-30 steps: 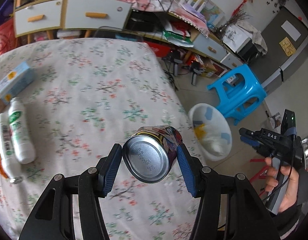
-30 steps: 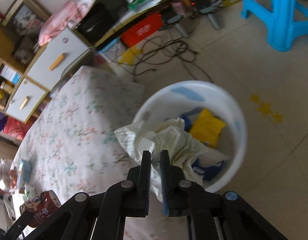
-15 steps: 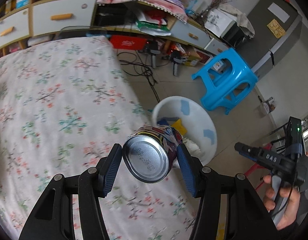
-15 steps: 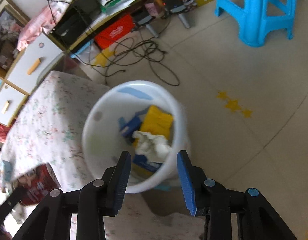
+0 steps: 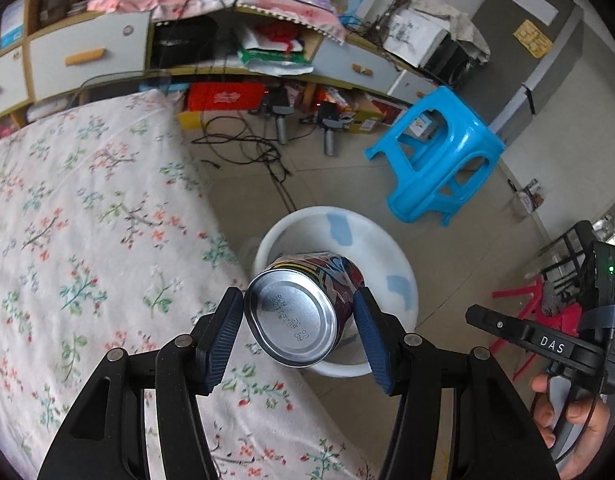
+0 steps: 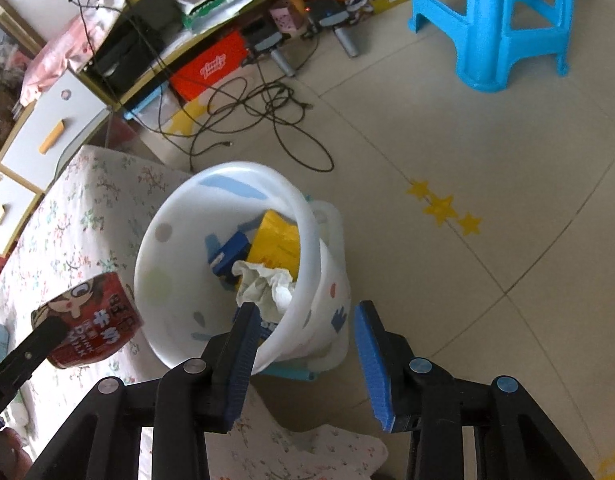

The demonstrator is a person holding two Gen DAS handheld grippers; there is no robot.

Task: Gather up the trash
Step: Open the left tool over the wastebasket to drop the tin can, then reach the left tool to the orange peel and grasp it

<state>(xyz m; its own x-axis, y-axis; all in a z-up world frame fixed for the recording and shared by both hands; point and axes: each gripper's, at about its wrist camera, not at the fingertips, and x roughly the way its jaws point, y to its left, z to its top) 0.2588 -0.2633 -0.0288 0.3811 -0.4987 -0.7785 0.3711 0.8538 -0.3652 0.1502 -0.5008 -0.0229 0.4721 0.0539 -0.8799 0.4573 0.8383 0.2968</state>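
Observation:
My left gripper [image 5: 299, 316] is shut on a red printed drink can [image 5: 303, 308], its silver bottom facing the camera, held in the air over the near rim of the white trash bin [image 5: 391, 248]. In the right wrist view the same can [image 6: 91, 320] hangs at the left, above the table's edge beside the bin [image 6: 187, 208]. My right gripper [image 6: 307, 340] hovers over the bin's near rim, its jaws opening with nothing between them. A crumpled white paper [image 6: 267, 284] lies in the bin on a yellow packet [image 6: 279, 240] and a blue box [image 6: 227, 256].
The table with the floral cloth [image 5: 87, 220] fills the left side, and the bin stands on the tiled floor against its edge. A blue plastic stool [image 5: 439, 156] stands beyond the bin. Cables [image 6: 259, 108] lie on the floor before cluttered low shelves [image 5: 267, 52].
The right gripper opened and the crumpled paper fell from it into the bin. The left gripper carried the can rightward from over the table to above the bin.

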